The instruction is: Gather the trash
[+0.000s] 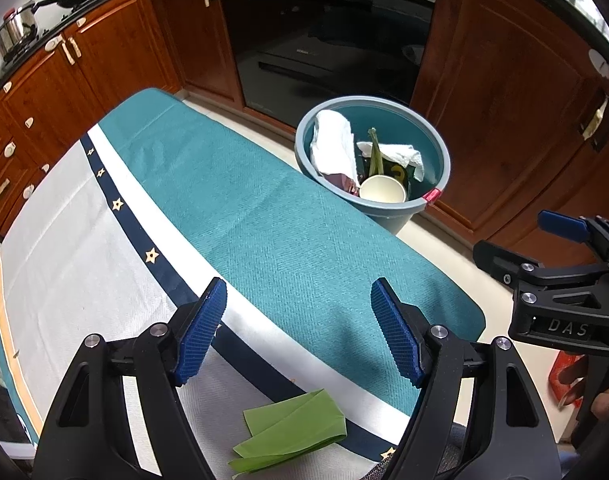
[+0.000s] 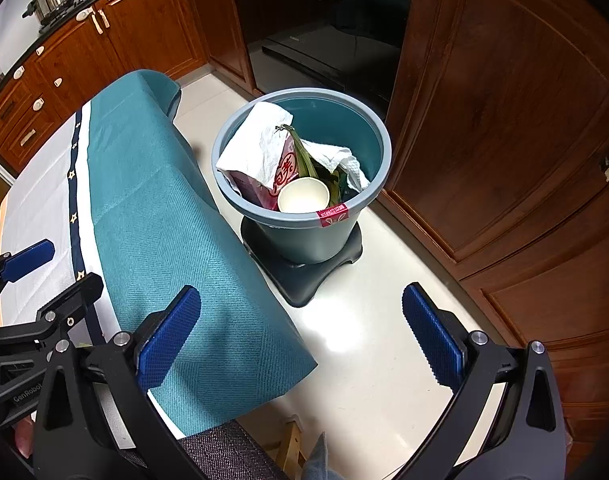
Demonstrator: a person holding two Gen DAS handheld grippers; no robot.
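A folded green leaf (image 1: 292,428) lies on the white part of the tablecloth at the table's near edge, below and between my left gripper's (image 1: 300,328) open fingers. The gripper is empty and hovers just above it. A blue-grey trash bucket (image 1: 440,148) stands on the floor beyond the table and holds white paper towels, a paper cup (image 1: 382,189), a pink carton and green leaves. In the right wrist view the bucket (image 2: 378,136) sits ahead on a dark stand. My right gripper (image 2: 300,332) is open and empty over the table's corner and floor.
The table is covered by a teal and white cloth (image 1: 264,216) with a navy star stripe. Wooden cabinets (image 2: 504,120) and a dark oven (image 1: 324,32) line the far side. A pot (image 1: 18,28) and pan sit on the stove. A grey chair back (image 2: 224,456) is near.
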